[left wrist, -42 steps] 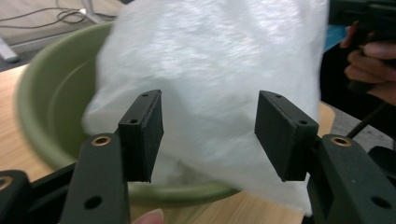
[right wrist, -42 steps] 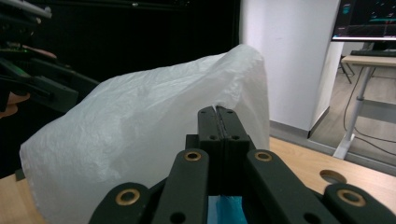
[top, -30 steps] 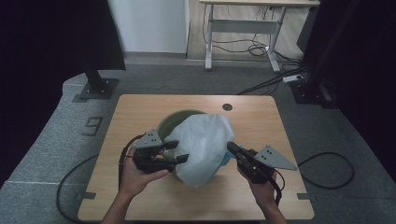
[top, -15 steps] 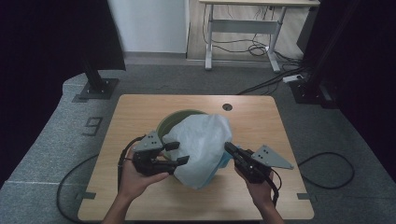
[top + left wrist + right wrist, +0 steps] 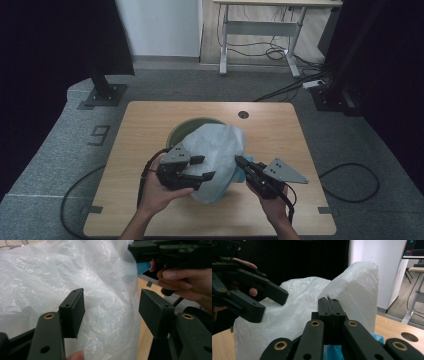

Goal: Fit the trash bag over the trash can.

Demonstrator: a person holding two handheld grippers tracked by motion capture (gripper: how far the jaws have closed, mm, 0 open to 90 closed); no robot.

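Right now right gripper (image 5: pixel 329 301) pinches the white plastic bag (image 5: pixel 216 155) with jaws closed, left gripper (image 5: pixel 112 310) half-open around a fold, ungripped; next, clamp it.

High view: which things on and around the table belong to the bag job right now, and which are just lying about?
In the job:
- white plastic bag
- green bin under it
- left tongs, open beside the bag
- right tongs, shut on the bag's edge

Lying about:
- table's cable hole
- desk at the back
- floor cables
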